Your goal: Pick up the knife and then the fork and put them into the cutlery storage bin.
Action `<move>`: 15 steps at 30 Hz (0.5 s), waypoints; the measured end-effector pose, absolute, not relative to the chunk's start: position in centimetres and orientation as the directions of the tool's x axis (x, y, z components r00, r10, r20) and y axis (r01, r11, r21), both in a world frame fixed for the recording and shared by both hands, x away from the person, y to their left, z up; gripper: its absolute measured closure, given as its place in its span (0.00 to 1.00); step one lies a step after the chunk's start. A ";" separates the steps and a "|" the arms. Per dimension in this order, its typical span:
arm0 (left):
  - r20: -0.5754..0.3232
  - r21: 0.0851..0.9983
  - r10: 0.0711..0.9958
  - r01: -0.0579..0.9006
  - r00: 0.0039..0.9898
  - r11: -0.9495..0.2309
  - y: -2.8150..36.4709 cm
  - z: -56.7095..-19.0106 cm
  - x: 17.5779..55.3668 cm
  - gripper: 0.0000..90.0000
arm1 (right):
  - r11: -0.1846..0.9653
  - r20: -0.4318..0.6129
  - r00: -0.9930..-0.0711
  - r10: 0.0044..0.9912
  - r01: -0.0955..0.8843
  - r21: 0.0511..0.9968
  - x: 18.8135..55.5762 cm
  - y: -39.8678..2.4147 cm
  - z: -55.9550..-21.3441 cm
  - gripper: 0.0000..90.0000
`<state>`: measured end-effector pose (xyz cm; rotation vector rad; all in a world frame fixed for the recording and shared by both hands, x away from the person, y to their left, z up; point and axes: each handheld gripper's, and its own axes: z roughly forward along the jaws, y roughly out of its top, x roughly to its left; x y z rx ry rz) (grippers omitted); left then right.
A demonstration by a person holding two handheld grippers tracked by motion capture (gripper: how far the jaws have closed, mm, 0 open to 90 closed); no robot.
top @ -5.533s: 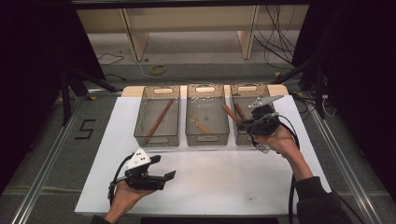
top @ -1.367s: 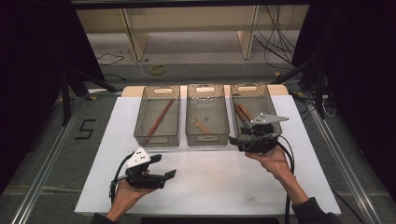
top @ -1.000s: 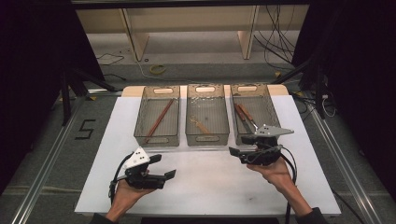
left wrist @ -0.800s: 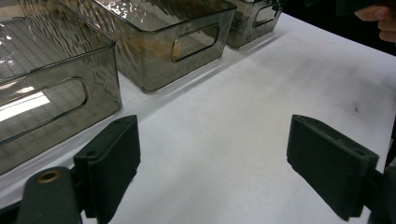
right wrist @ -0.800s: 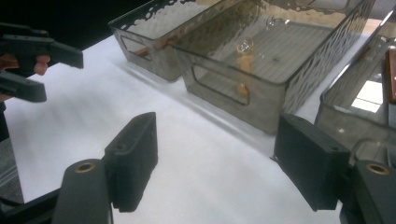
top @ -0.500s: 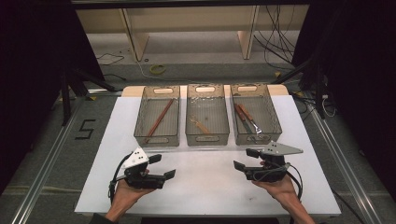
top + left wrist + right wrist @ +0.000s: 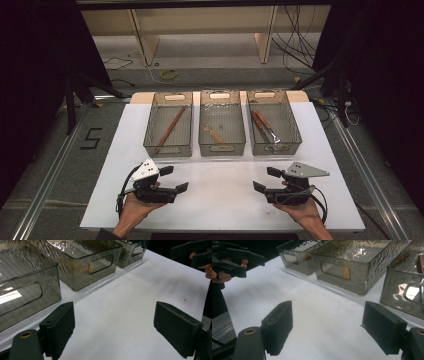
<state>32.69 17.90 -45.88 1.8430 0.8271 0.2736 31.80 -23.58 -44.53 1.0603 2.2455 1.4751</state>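
Three smoky see-through bins stand in a row at the back of the white table. The left bin (image 7: pixel 168 131) holds a long reddish-brown stick (image 7: pixel 170 129). A small tan piece (image 7: pixel 214 134) lies in the middle bin (image 7: pixel 222 129). In the right bin (image 7: pixel 273 128) are red-handled tools (image 7: pixel 263 128). My left gripper (image 7: pixel 175 178) (image 7: pixel 116 327) rests open over bare table at the front left. My right gripper (image 7: pixel 265 179) (image 7: pixel 330 327) is at the front right, its jaws just having opened wide, with nothing between them. The two grippers point at each other.
Bare white table top (image 7: pixel 220 190) lies between the two grippers and in front of the bins. In the left gripper view the other gripper (image 7: pixel 197 252) is at the upper right, and in the right gripper view the other gripper (image 7: pixel 237 260) is at the upper left. Dark floor with metal rails (image 7: pixel 370 180) flanks the table.
My right gripper has drawn back from over the right bin to the near right of the table and sunk lower. The left gripper has stayed where it was.
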 end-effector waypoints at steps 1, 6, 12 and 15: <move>-0.186 0.885 0.653 0.413 0.734 -0.213 17.9 -45.9 32.7 0.19 | 0.219 0.175 -0.702 0.690 0.433 0.874 31.8 -23.6 -44.5 0.28; -0.186 0.886 0.653 0.413 0.734 -0.211 17.9 -45.9 32.7 0.19 | 0.216 0.175 -0.704 0.689 0.430 0.877 31.8 -23.7 -44.4 0.28; -0.185 0.886 0.653 0.412 0.735 -0.213 17.9 -45.9 32.7 0.19 | 0.214 0.171 -0.703 0.691 0.425 0.879 31.8 -23.7 -44.4 0.28; -0.185 0.887 0.652 0.411 0.735 -0.211 17.9 -45.9 32.7 0.19 | 0.217 0.171 -0.702 0.692 0.428 0.877 31.9 -23.7 -44.5 0.28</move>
